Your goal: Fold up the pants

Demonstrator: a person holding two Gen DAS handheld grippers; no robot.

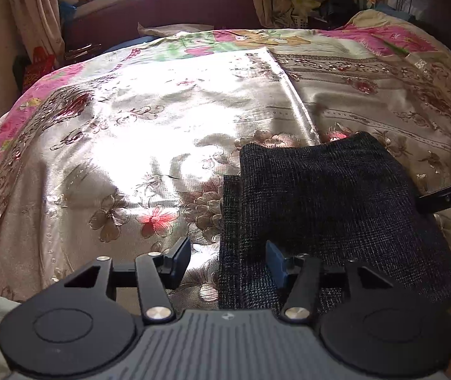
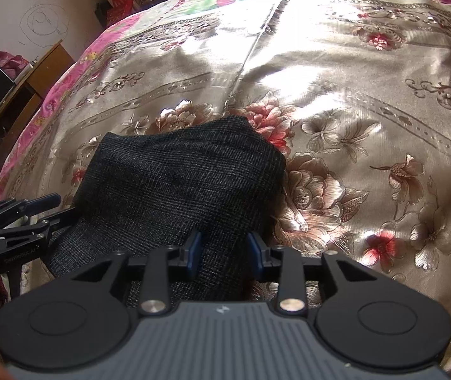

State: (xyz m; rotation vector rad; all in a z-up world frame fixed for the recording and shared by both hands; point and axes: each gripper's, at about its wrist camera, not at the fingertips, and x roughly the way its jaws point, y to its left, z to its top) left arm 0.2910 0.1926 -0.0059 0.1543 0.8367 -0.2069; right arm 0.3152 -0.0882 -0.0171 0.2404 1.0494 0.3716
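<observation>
Pants (image 1: 330, 209), dark, folded into a layered bundle, lie on floral bedspread (image 1: 130, 133), lower right of left wrist view. Left tool (image 1: 225, 262) spread, nothing pinched. Right tool (image 2: 225, 253) parted over the cloth, not gripping.

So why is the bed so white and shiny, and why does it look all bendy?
Left wrist view: sunlight glares off the satin bedspread, washing its flowers out. Right wrist view: milder shine, flowers clear, dark pants sharp. Both views: the fisheye lens curves the bed's edges.
</observation>
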